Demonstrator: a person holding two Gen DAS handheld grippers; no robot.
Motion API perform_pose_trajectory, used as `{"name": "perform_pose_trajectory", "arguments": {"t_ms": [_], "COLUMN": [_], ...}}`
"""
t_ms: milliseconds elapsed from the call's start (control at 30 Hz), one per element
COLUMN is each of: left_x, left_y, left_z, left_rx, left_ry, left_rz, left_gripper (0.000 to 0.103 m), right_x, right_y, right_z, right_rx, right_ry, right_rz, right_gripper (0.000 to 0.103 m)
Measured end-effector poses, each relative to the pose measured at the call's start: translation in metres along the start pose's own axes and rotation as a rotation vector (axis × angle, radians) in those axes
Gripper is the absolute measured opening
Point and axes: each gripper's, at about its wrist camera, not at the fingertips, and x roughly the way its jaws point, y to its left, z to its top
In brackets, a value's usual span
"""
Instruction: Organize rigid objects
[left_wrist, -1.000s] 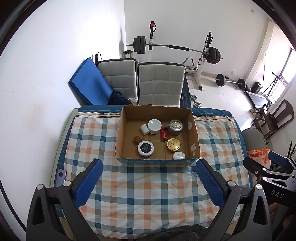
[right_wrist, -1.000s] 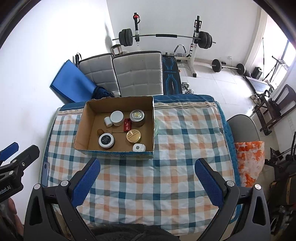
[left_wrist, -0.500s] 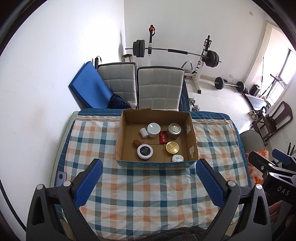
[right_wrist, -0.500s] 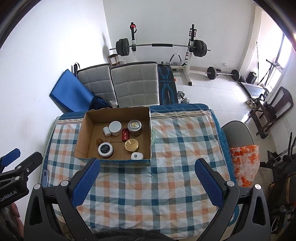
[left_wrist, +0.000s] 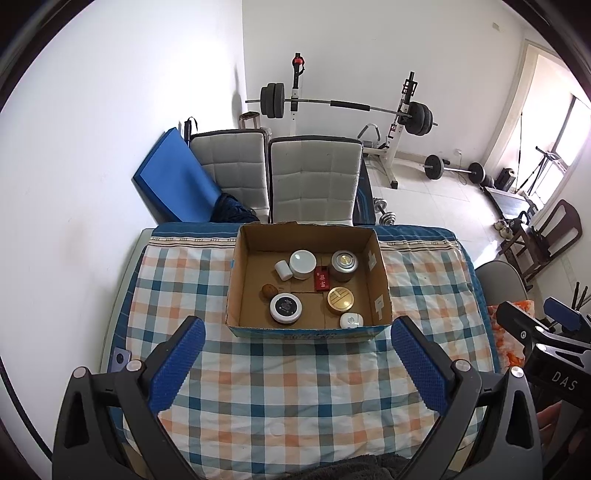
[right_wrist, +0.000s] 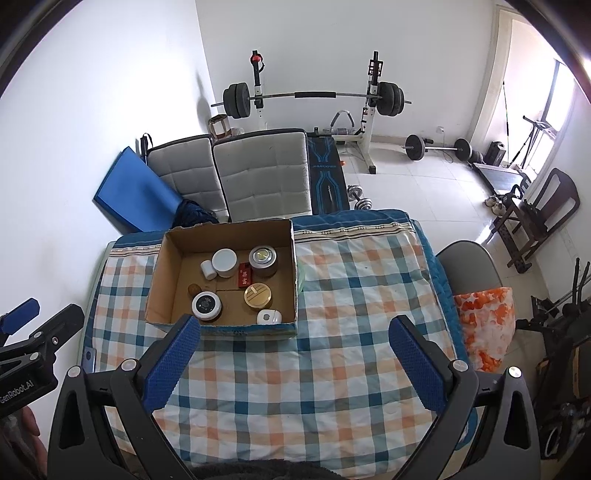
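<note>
While both tongs, left (left_wrist: 295, 363) and right (right_wrist: 295, 360), gape empty, cardboard box (left_wrist: 380, 280) holds 8 items.

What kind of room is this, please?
Probably a room in a home that serves as both dining area and gym: a table with a checked cloth and padded chairs stands in front, with a barbell rack and dumbbells behind.

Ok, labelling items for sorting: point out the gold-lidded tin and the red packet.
gold-lidded tin (left_wrist: 340, 297), left wrist view, middle of its lid.
red packet (left_wrist: 321, 279), left wrist view, middle of its face.
</note>
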Motion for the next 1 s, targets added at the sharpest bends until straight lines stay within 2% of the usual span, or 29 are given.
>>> {"name": "perform_pose_trajectory", "arguments": {"t_ms": [1000], "left_x": [0.005], "left_y": [-0.004], "left_z": [0.016], "left_rx": [0.03], "left_ry": [-0.032], "left_rz": [-0.011], "left_gripper": [0.103], "right_x": [0.004], "right_y": [-0.001], "right_z": [0.001], "right_rx": [0.044], "right_ry": [-0.003], "right_rz": [-0.009], "right_gripper": [0.103]}}
